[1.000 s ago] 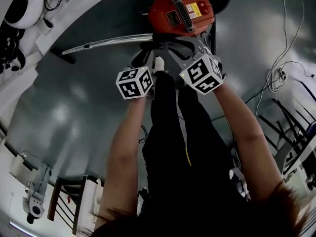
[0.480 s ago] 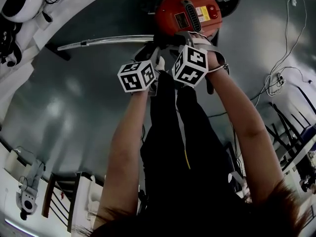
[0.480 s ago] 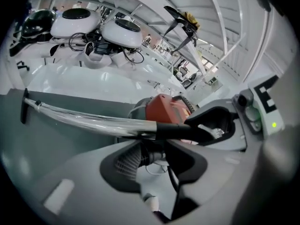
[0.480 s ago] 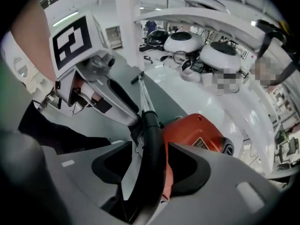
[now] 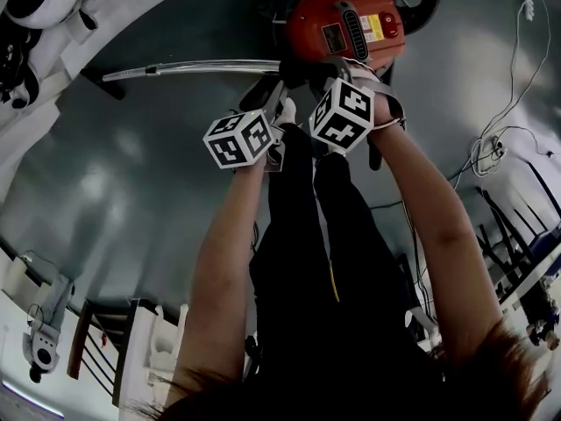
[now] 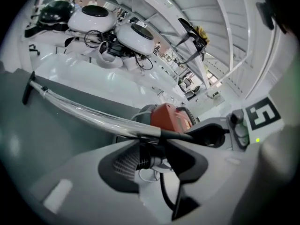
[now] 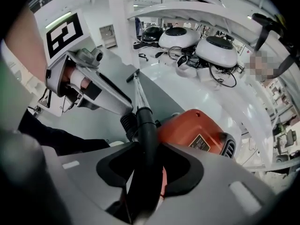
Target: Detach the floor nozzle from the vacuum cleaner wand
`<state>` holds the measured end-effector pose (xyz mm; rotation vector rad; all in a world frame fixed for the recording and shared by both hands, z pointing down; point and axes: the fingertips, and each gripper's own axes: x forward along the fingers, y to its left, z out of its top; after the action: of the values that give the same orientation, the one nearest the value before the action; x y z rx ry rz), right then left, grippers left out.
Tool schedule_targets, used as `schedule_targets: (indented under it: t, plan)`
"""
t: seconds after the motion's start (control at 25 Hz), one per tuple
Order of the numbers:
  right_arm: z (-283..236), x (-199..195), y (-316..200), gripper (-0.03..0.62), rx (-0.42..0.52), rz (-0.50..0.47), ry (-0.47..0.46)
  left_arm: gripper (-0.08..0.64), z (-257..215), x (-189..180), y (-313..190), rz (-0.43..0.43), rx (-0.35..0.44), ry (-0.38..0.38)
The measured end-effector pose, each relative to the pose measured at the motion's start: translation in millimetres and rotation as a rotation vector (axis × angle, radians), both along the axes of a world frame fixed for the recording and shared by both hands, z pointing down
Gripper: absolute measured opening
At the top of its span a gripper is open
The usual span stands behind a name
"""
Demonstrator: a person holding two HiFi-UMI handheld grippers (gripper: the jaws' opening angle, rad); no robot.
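Head view shows the chrome wand lying flat on the glossy grey floor. Its long axis runs left from the orange plastic canister toward the floor's left edge. The small dark floor nozzle caps that far end, well apart from both grippers. My left gripper is nearer; its jaws have just been opening and stand loose around the ribbed hose cuff. My right gripper has just been closing and clamps the smooth black handle tube.

wand near end: behind marker cubes | far tip: too small
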<state>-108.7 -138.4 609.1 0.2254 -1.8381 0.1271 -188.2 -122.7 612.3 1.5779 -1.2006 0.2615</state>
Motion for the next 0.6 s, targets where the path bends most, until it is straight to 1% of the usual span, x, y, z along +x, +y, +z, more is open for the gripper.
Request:
schedule_targets:
  t: [0.16,0.28,0.36,0.48,0.6]
  plan:
    - [-2.9,2.4,-0.1,0.156,0.027,0.007,-0.013,0.170,-0.6,-12.1,-3.6,-0.128,-0.016,0.073]
    - [-8.2,5.8,1.1,0.156,0.044,0.013,-0.028,0.170,2.0,-14.5,-5.3,-0.199,-0.044,0.126]
    - [-13.8,9.9,3.3,0.156,0.056,0.018,-0.039,0.174,2.7,-8.2,-4.5,-0.233,-0.068,0.187]
    - [-22.2,18.2,7.0,0.156,0.081,0.033,-0.050,0.206,2.0,2.7,-1.1,-0.288,-0.100,0.295]
    - [-30.3,26.5,11.9,0.156,0.095,0.040,-0.060,0.246,-2.2,10.4,3.2,-0.361,-0.103,0.412]
